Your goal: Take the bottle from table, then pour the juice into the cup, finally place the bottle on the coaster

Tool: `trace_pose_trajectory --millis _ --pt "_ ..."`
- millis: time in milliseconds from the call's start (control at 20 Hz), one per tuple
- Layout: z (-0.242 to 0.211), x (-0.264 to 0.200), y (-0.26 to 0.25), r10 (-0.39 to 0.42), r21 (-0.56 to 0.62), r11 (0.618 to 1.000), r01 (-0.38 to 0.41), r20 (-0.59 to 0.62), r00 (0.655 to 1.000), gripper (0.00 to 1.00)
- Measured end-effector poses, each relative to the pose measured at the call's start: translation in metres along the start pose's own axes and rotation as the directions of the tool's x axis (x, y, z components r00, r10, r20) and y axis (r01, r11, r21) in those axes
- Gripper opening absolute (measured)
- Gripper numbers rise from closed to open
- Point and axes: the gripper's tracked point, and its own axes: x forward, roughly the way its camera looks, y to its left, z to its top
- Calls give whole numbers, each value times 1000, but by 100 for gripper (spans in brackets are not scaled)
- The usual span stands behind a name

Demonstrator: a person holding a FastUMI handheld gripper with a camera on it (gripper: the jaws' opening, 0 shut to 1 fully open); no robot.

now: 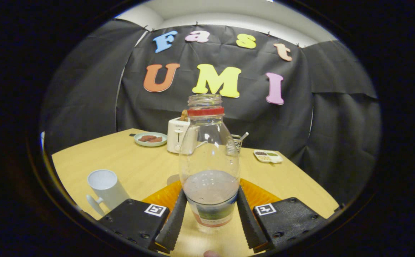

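A clear bottle (209, 150) with a red neck ring and no cap stands upright between my fingers. A little pale juice sits in its lower part, above a label. My gripper (211, 192) is shut on the bottle, with both fingers pressing on its lower sides. An orange ribbed coaster (261, 194) shows on both sides of the bottle, just behind the fingertips. I cannot tell whether the bottle's base rests on it. A white cup (105, 185) with a handle stands on the wooden table (128, 157) to the left of the left finger.
Beyond the bottle stand a white toaster (177, 135) with bread in it, a pale green plate (151, 139) with brown food, a wire holder (236, 142) and a small snack dish (268, 156). The table's right edge runs close past the dish.
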Motion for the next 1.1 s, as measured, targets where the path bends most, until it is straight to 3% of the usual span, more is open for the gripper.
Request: trace_pose_trajectory --millis 200,400,650,1100 --pt "20 7 3 -41 -229 972 52 50 998 76" --pt "28 15 17 -65 -483 867 120 129 989 75" --pt "23 25 47 -29 -637 759 134 173 985 75" --pt "7 33 61 12 -874 446 191 220 976 75"
